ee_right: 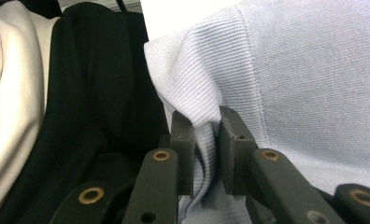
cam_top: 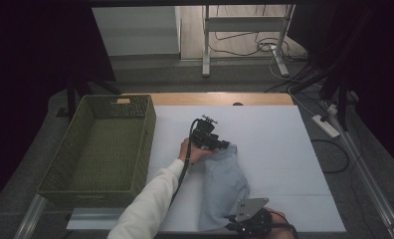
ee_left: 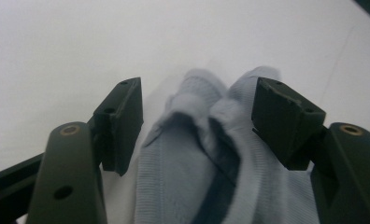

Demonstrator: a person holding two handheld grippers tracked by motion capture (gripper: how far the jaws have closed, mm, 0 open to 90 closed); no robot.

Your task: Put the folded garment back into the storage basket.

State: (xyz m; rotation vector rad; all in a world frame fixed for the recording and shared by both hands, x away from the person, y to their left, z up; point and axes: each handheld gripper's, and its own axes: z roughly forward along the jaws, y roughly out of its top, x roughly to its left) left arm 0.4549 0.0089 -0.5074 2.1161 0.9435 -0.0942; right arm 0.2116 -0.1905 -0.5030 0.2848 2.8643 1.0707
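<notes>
Toward the near edge of the white worktop (cam_top: pixel 284 149), a light blue ribbed knit garment (cam_top: pixel 224 184) lies in a folded strip running from the middle down to that edge. At its far end the left gripper (ee_left: pixel 197 116) hangs over a bunched fold with both jaws spread, the pads clear of the cloth on either side. At the near edge the right gripper (ee_right: pixel 206 154) has its jaws pressed together, pinching a hem of the garment. An olive green woven basket (cam_top: pixel 100 149) sits at the left edge.
</notes>
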